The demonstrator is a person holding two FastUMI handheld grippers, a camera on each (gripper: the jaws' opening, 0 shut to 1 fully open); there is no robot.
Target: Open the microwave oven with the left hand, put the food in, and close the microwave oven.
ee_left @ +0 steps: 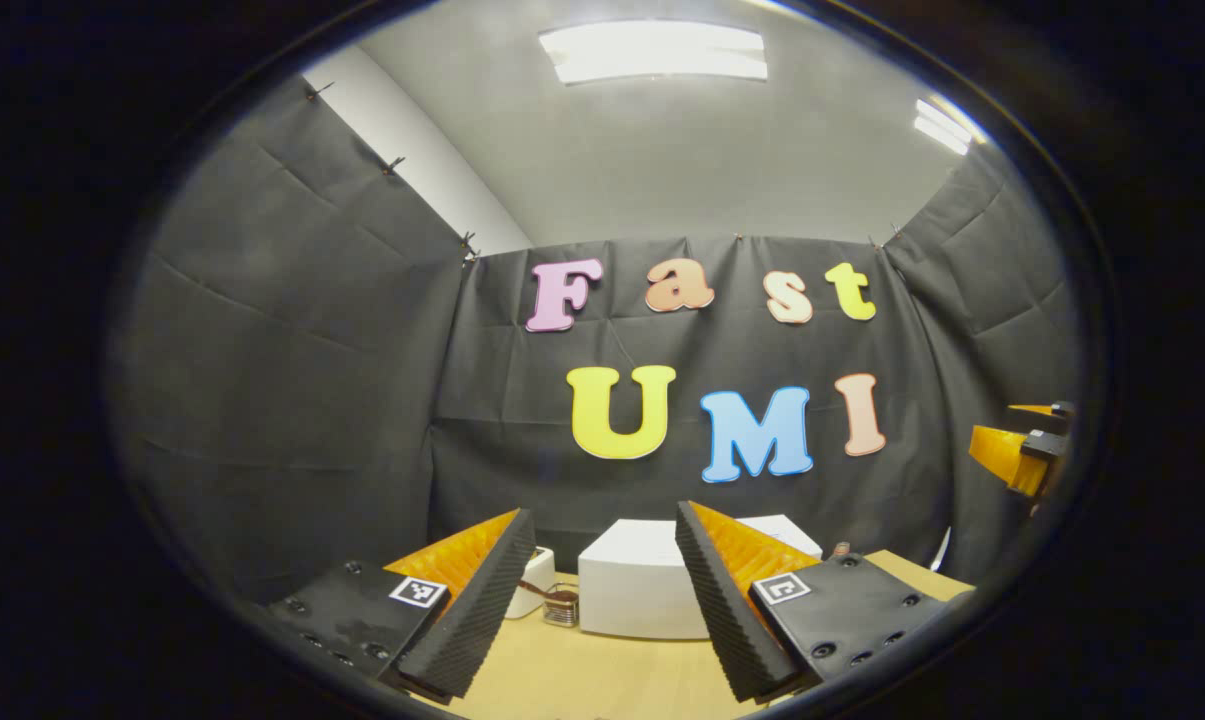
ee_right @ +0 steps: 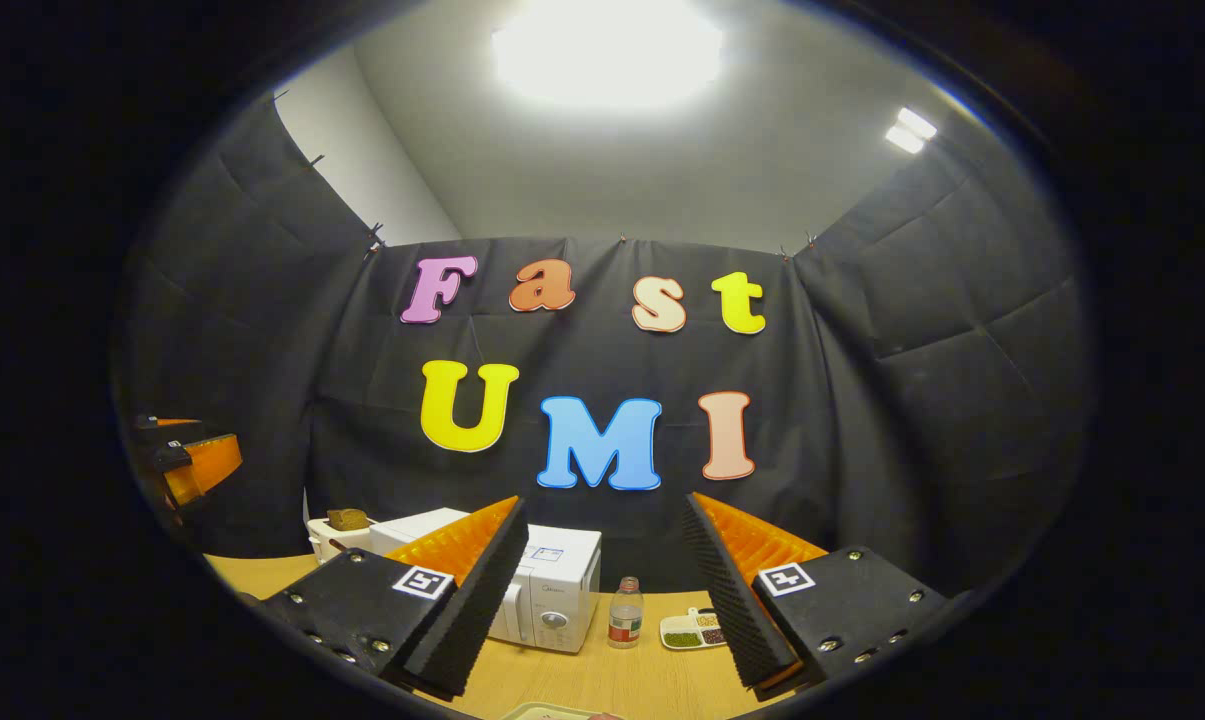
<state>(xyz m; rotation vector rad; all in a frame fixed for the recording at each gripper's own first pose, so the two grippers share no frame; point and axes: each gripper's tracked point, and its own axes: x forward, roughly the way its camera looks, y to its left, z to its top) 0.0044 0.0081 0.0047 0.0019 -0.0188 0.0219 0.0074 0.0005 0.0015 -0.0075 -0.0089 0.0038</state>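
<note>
Both empty and spread wide, the left gripper (ee_left: pixel 602 600) and right gripper (ee_right: pixel 602 590) face the shut microwave (ee_right: pixel 547 595) at twelve o'clock; the left should approach its door squarely.

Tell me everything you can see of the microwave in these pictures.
The microwave is a white box, glossy like painted metal or plastic, standing upright on the wooden table near the booth's back wall. In the right gripper view its control panel with a round knob faces forward; the door looks shut, though a finger hides most of it. A small bottle stands to its right, apart from it. In the left gripper view it shows as a plain white block. No gripper touches it.
</note>
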